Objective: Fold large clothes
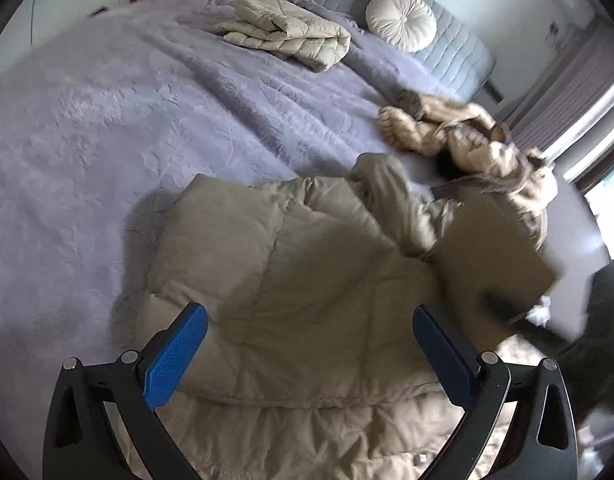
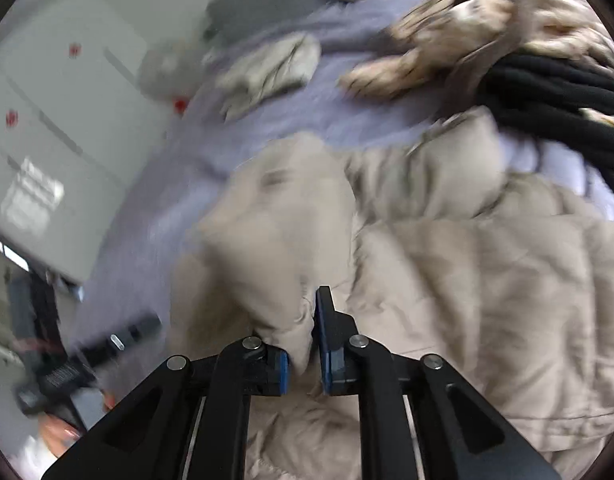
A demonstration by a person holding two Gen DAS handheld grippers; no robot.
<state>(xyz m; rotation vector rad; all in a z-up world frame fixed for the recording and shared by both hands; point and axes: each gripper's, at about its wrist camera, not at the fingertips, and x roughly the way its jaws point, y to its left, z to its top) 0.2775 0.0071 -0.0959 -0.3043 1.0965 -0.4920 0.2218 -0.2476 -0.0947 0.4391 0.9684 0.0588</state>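
A beige puffer coat point(image 1: 307, 280) is spread directly under the left gripper point(image 1: 311, 344), whose 2 blue pads point(image 1: 175, 356) are held wide apart above the quilted fabric with nothing pinched between them. The coat is laid on a lilac blanket point(image 1: 107, 128) that covers the bed, at the near edge, with 1 sleeve point(image 1: 391, 200) bent up across its upper part.

In the right wrist view, a bunched fold of the same coat point(image 2: 467, 280) is seen clamped between the nearly closed pads of the right gripper point(image 2: 307, 344), and the gathered cloth is drawn up ahead of the fingers. That view is blurred.

Farther up the blanket, a second beige quilted garment point(image 1: 287, 32) is seen already folded into a neat stack, well apart from the coat. To the right, a tan fur coat point(image 1: 467, 136) is heaped in a loose pile, and a black garment point(image 2: 555, 96) is laid against it in the right view. A round pale cushion point(image 1: 401, 20) is propped against the grey padded headboard point(image 1: 447, 40).

At the lower left of the right view, a hand point(image 2: 63, 432) on a black handle is partly seen.
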